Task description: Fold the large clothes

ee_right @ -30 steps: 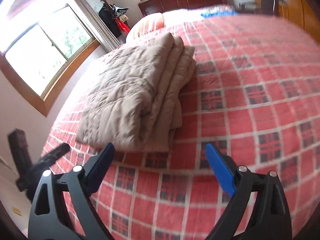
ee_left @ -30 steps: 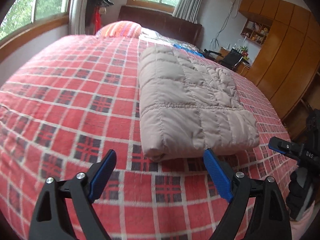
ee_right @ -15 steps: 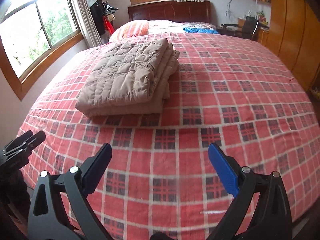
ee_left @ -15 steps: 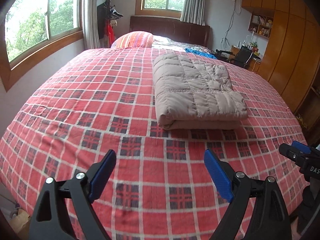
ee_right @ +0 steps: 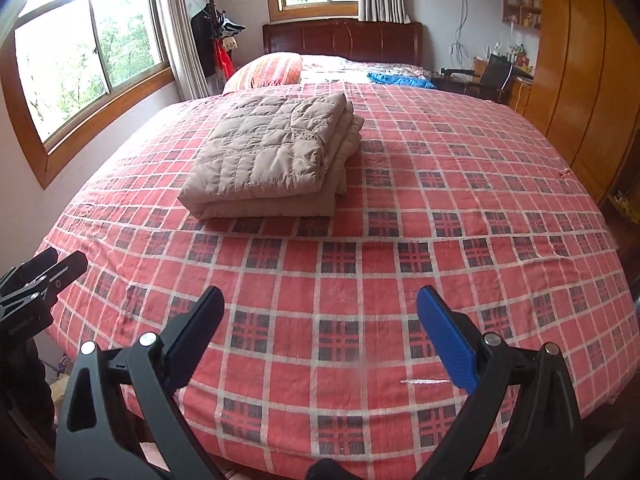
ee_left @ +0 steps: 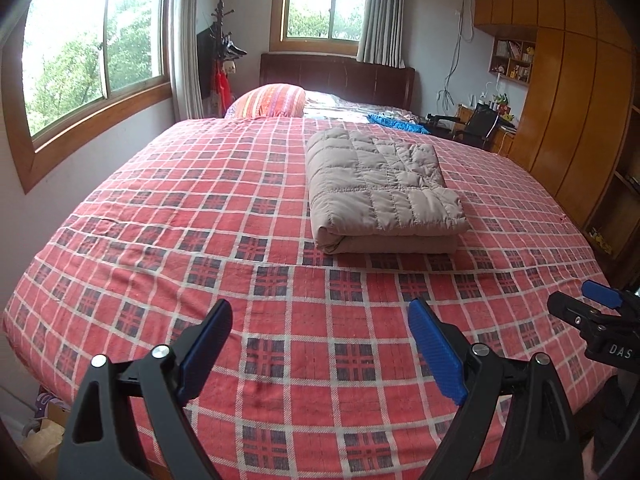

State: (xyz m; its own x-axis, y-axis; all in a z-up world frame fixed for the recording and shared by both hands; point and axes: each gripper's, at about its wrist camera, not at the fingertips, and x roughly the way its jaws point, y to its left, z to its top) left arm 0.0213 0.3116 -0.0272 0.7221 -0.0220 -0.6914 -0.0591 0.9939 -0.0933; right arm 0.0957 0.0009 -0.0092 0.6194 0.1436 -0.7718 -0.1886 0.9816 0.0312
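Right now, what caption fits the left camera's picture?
Open left tool hovers over the plaid bed, folded beige jacket lying ahead.

Bedspread (ee_left: pixel 160 208) bare near foot & sides, only folded jacket (ee_left: pixel 380 184) mid-bed in the way

The only clear lettering is "DAS", in pale capitals on the black body of the right tongs (ee_left: pixel 600 312), which show at the right edge of the left wrist view, low in the frame. The letters run off toward the frame edge, so whether the word goes on cannot be told. In the right wrist view, the left tongs (ee_right: pixel 44 268) at the left edge carry a faint line of small grey print on their black body, too small and dim to read. Nothing else bears legible writing.
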